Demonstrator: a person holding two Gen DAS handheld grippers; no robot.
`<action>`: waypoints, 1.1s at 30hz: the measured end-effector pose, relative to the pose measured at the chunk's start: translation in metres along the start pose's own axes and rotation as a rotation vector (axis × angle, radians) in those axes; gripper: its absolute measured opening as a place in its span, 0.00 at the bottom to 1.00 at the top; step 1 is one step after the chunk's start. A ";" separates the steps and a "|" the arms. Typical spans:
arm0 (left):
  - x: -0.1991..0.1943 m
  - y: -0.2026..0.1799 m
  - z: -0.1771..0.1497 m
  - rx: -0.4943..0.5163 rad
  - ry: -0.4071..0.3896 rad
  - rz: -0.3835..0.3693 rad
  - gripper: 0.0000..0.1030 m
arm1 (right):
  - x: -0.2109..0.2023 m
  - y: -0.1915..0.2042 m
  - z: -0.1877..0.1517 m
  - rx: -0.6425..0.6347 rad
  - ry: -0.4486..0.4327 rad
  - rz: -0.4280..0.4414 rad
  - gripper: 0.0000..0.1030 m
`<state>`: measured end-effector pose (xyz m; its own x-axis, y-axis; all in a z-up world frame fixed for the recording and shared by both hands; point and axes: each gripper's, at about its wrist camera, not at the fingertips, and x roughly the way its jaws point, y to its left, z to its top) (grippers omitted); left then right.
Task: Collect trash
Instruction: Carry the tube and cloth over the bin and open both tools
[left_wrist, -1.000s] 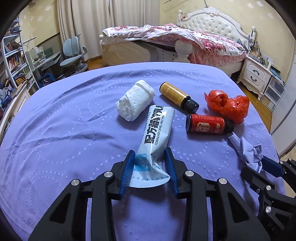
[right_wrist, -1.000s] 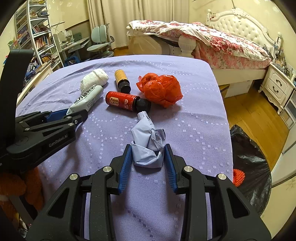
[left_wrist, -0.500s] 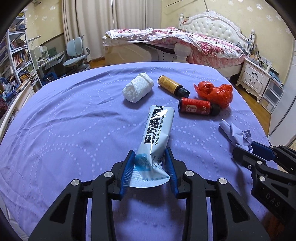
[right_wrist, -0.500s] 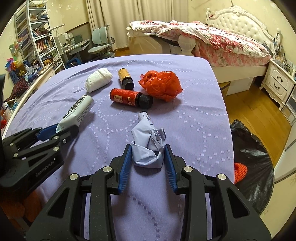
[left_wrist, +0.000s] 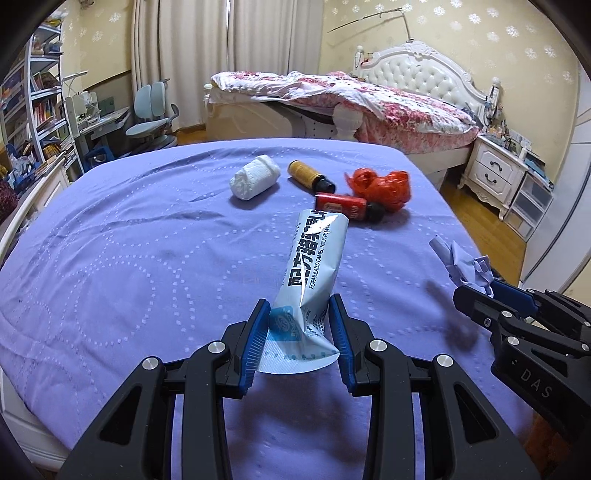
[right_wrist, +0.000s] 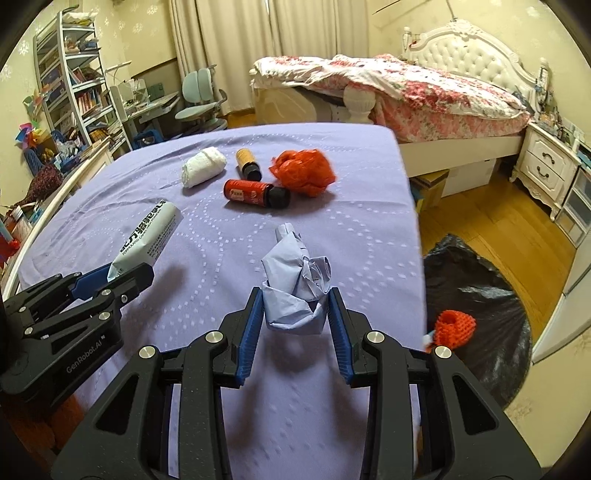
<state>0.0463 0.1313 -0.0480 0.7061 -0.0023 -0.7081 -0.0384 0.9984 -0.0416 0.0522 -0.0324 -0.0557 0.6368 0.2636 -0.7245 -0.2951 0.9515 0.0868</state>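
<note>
The left gripper (left_wrist: 299, 325) pinches a milk-powder sachet (left_wrist: 314, 273); the right gripper (right_wrist: 295, 314) pinches crumpled blue paper (right_wrist: 295, 288). Both are held above the purple table (right_wrist: 332, 229). On the floor, a black trash bag (right_wrist: 480, 280) holds an orange wad (right_wrist: 454, 326).

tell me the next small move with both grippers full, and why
Probably swing the right gripper over the black trash bag on the floor and drop the crumpled paper. That bag lies open beside the bed edge, and the left gripper holds the packet too.
</note>
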 end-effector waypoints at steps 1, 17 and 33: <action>-0.002 -0.005 -0.001 0.004 -0.004 -0.007 0.35 | -0.006 -0.004 -0.002 0.008 -0.010 -0.006 0.33; -0.014 -0.083 0.002 0.089 -0.048 -0.109 0.35 | -0.051 -0.074 -0.019 0.129 -0.089 -0.124 0.33; 0.008 -0.155 0.009 0.194 -0.048 -0.168 0.35 | -0.057 -0.143 -0.026 0.243 -0.113 -0.224 0.33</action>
<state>0.0640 -0.0229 -0.0410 0.7241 -0.1709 -0.6681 0.2153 0.9764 -0.0164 0.0395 -0.1874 -0.0450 0.7454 0.0470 -0.6649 0.0302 0.9941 0.1042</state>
